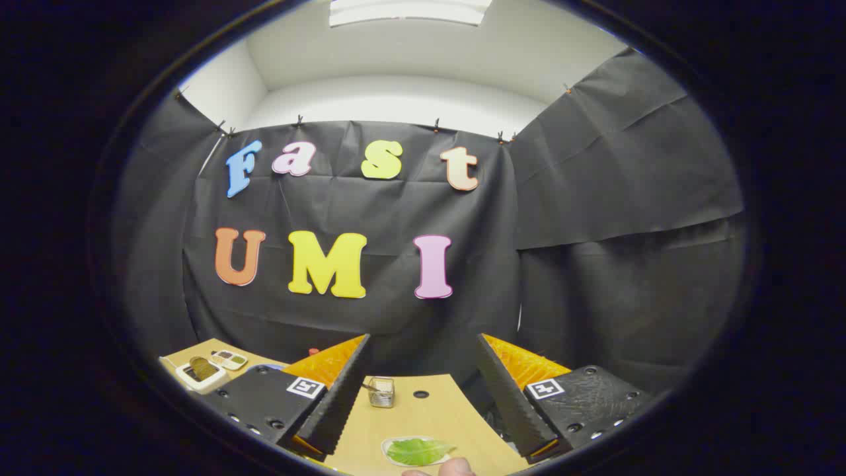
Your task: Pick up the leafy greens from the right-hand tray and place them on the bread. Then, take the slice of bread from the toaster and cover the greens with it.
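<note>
Nearest of all, a fingertip [456, 467] of a person's hand showed at the very bottom of the gripper view, just beside the leafy greens. The leafy greens [418, 451] lay flat on a small pale tray [386, 448] that sat on the wooden table [436, 410], low between the two fingers and nearer than their tips. The gripper [423, 349] stood wide open, with nothing held; its two black ridged fingers [340, 390] rose on either side of the tray, each backed by an orange part and carrying a square black-and-white marker on its black base. Neither finger touched the greens or the tray. A little farther along the table, between the fingers and closer to the left one, stood the toaster [381, 391], a small shiny metal box; whether a slice of bread sat in it could not be told at this size. Just to the right of the toaster a dark round hole [421, 394] marked the tabletop. Off beyond the left finger, on another stretch of the table, lay a white plate [200, 374] with a brown piece on it, possibly the bread, and a second small tray [229, 359] next to it, holding items too small to make out. Behind everything hung the black cloth wall [595, 264] of the booth, with a white ceiling [423, 59] above it.
</note>
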